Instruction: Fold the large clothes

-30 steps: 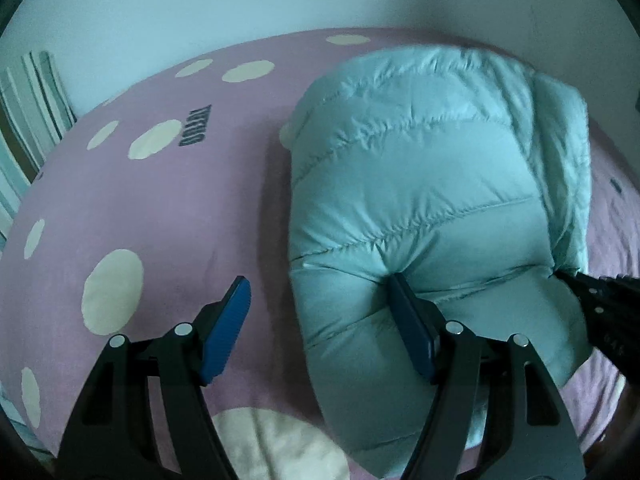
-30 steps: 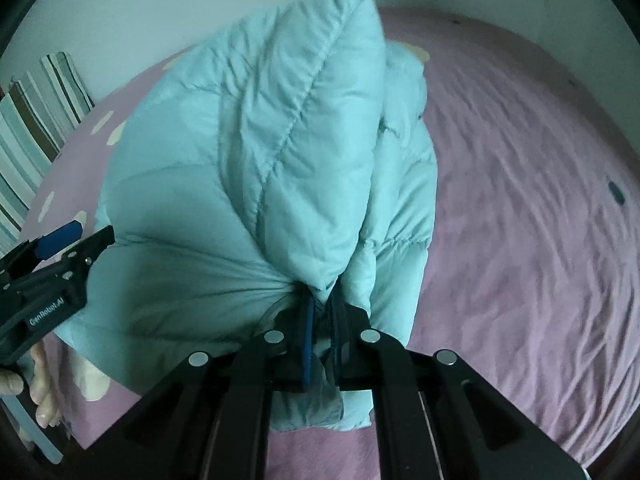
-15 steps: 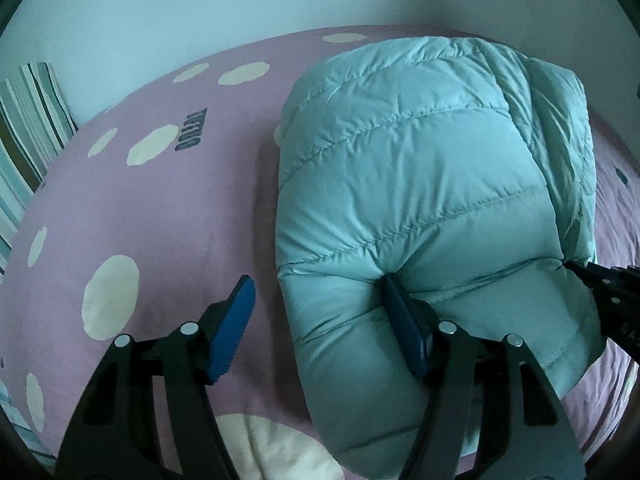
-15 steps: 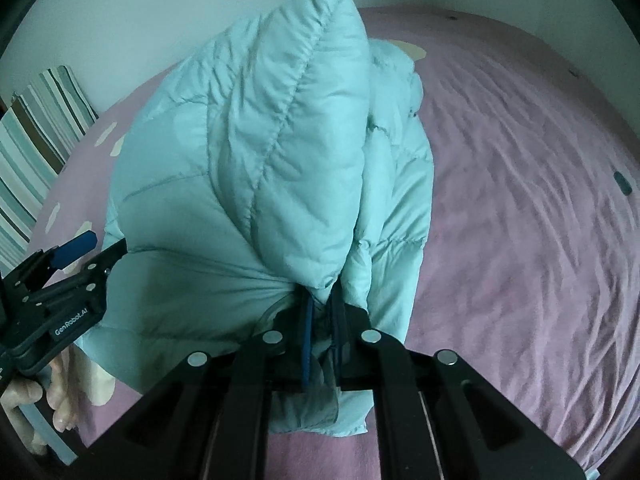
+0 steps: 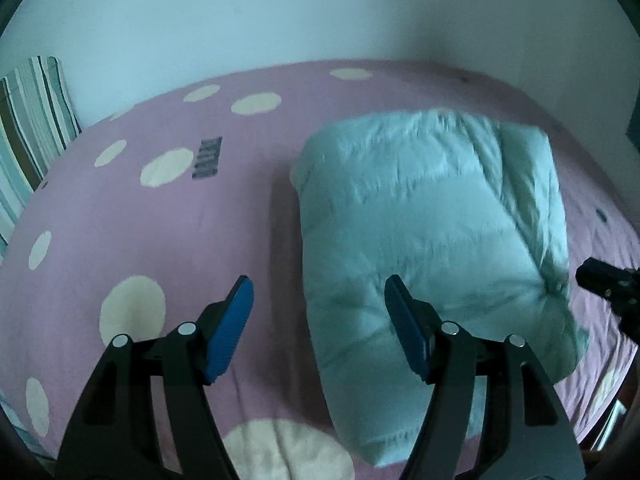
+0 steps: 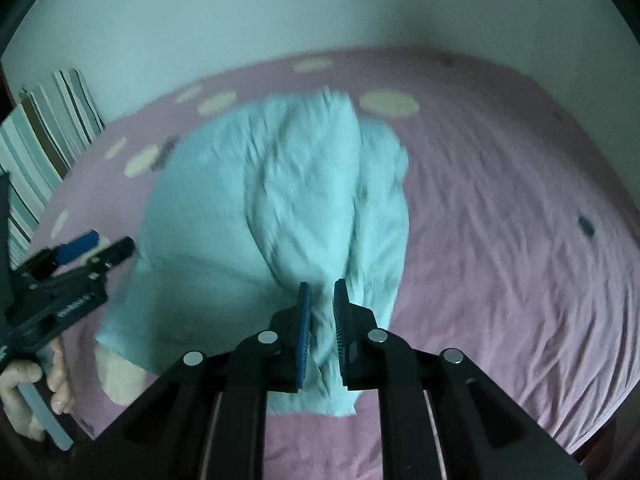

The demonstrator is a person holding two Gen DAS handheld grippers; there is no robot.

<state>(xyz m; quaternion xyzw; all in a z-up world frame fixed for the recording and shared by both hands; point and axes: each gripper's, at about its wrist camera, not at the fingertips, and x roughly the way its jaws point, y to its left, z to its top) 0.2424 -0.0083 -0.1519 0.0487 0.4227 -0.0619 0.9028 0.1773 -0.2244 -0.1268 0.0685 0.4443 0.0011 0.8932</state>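
Right wrist view: folded coat (image 6: 280, 208) lies on the bed (image 6: 500, 240).
Right gripper (image 6: 320, 312) fingers sit slightly apart; left gripper (image 5: 316, 328) is wide apart. Pat the coat flat gently.

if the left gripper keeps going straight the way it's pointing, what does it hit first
Probably the purple bedsheet just left of the folded puffer jacket; the open left gripper straddles the jacket's left edge, so its right finger might brush it. Depth is unclear.

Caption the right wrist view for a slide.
Right gripper parted slightly around the folded puffer jacket on a pink bed.
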